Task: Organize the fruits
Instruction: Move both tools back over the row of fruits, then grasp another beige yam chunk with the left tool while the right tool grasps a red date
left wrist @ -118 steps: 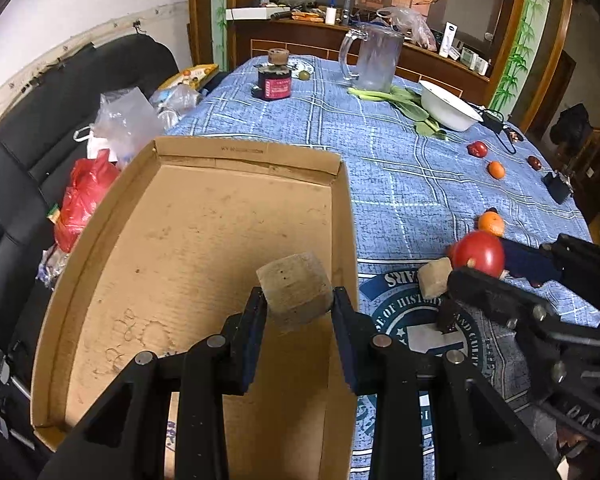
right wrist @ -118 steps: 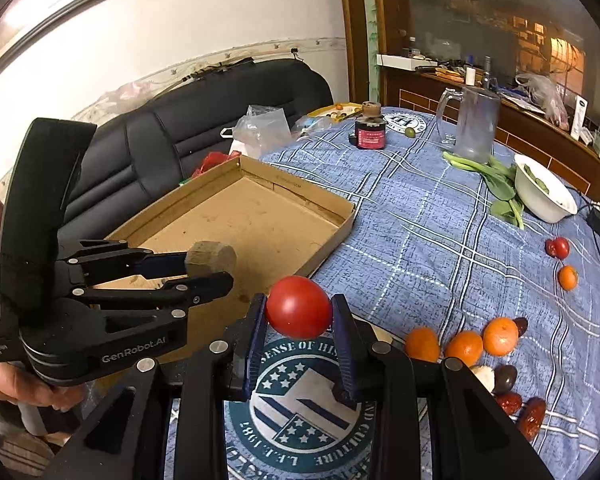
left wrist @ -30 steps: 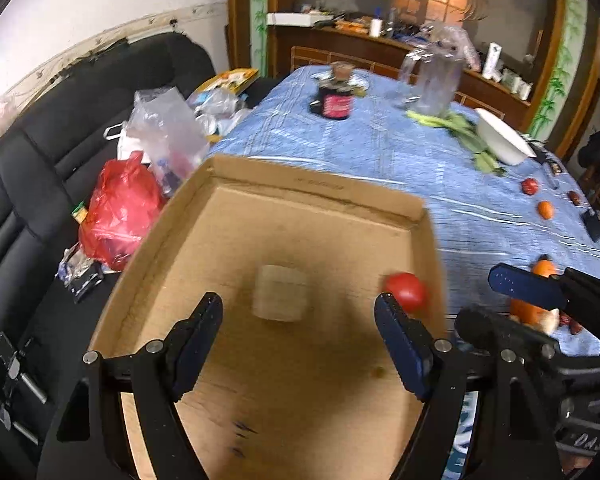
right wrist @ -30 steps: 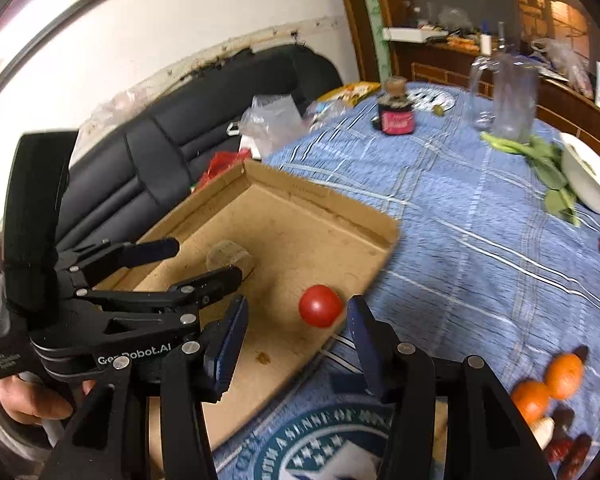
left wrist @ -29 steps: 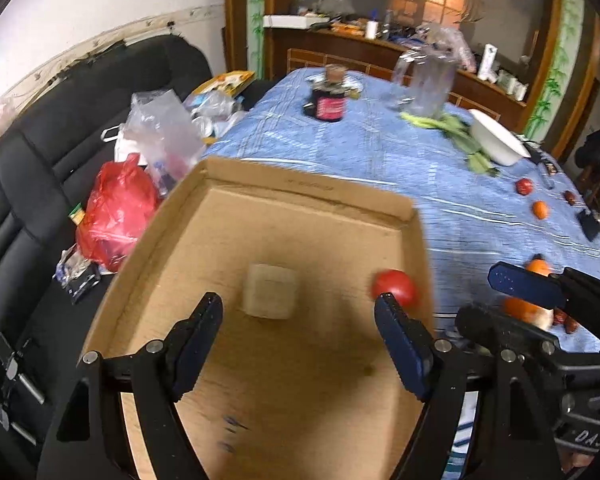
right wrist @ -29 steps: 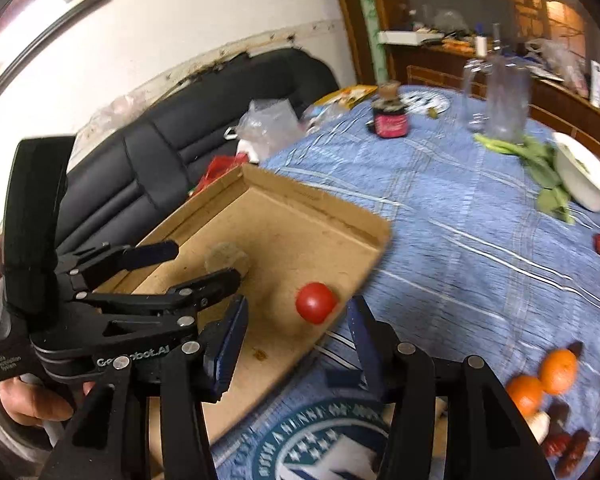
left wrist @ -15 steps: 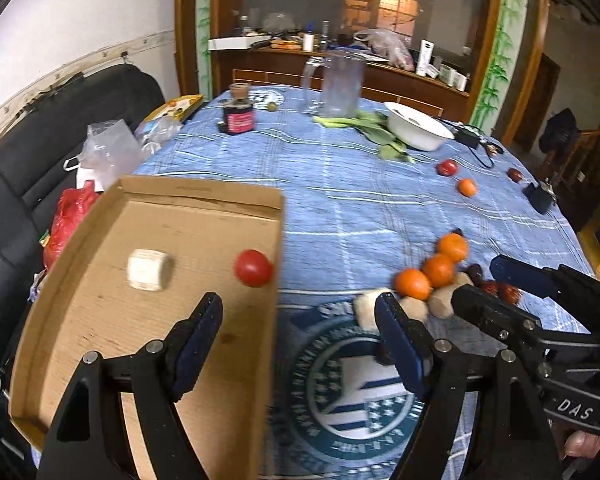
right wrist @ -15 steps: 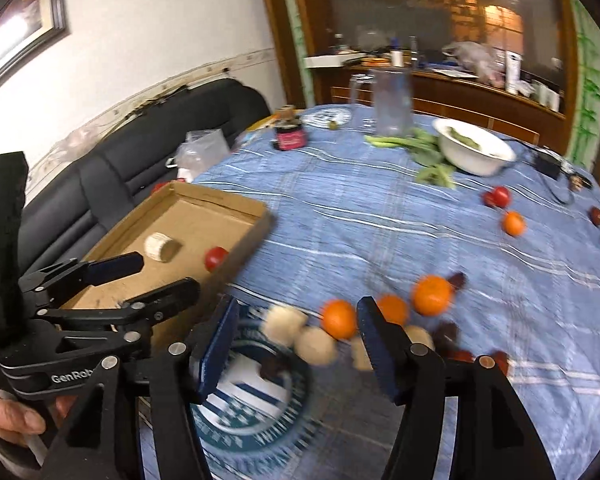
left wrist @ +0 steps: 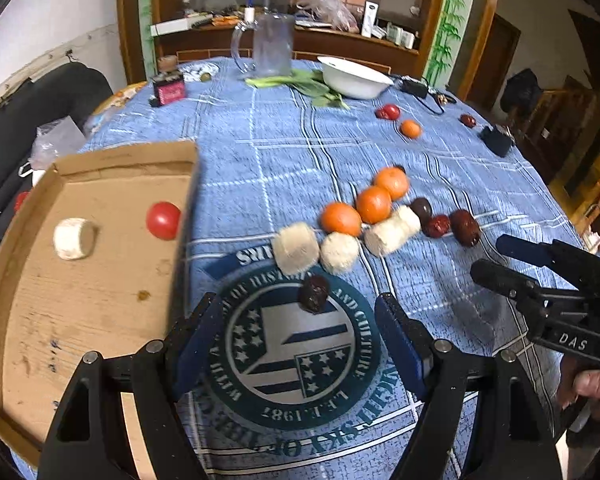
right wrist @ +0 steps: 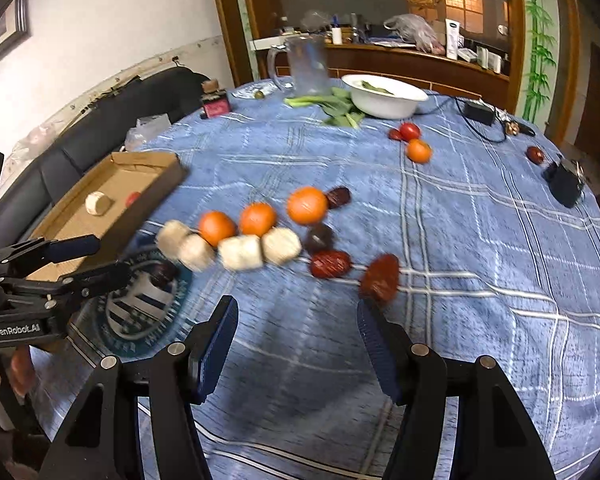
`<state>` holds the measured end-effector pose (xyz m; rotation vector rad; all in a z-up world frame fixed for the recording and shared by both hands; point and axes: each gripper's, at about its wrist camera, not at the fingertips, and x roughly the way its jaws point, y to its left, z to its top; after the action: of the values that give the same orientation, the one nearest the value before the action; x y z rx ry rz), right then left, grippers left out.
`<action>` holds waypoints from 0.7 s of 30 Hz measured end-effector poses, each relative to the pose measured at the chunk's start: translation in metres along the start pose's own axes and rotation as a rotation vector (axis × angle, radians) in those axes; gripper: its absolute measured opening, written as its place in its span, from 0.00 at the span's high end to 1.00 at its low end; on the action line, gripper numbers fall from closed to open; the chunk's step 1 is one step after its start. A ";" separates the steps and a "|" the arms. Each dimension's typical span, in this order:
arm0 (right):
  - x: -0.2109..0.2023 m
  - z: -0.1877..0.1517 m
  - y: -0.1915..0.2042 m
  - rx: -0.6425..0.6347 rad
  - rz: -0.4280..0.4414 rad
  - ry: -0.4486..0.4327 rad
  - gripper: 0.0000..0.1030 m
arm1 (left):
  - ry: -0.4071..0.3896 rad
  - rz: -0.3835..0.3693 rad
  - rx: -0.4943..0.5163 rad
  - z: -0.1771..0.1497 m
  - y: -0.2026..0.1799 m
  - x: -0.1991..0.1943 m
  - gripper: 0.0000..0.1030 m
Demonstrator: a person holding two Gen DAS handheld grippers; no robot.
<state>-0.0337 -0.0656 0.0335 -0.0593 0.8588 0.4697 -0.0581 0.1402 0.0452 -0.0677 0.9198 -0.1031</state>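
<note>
- While a red tomato (left wrist: 163, 220) and a pale cut chunk (left wrist: 74, 238) lie apart on the floor of the cardboard tray (left wrist: 100, 152), the rest of the fruit sits in a cluster on the blue checked tablecloth (left wrist: 284, 148) just to the tray's right
- Three oranges (left wrist: 374, 204) run in a diagonal row there, with three more pale chunks (left wrist: 339, 252) touching them along the near side and dark red dates (left wrist: 465, 227) trailing off to the right
- One wrinkled dark date (left wrist: 314, 298) lies alone on the round printed emblem (left wrist: 292, 356), nearer the camera than the cluster
- Left gripper (left wrist: 300, 340) hangs over the emblem with its jaws wide apart and nothing between them; the lone date is just beyond its fingertips
- Right gripper (right wrist: 298, 344) has just been opening; its jaws stand apart over bare cloth, empty, with a blurred date (right wrist: 380, 278) just past its right finger
- Farther back, another tomato (left wrist: 389, 112) and an orange (left wrist: 411, 129) lie near a white bowl (left wrist: 354, 78), leafy greens (left wrist: 308, 84) and a glass mug (left wrist: 272, 46)
</note>
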 end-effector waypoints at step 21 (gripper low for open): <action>0.011 0.002 -0.023 0.051 0.064 0.012 0.36 | 0.130 -0.032 0.029 0.028 0.005 0.055 0.25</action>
<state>-0.0162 -0.0815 0.0233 0.0121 0.8858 0.5078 -0.0023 0.1392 0.0179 -0.0498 1.0466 -0.1518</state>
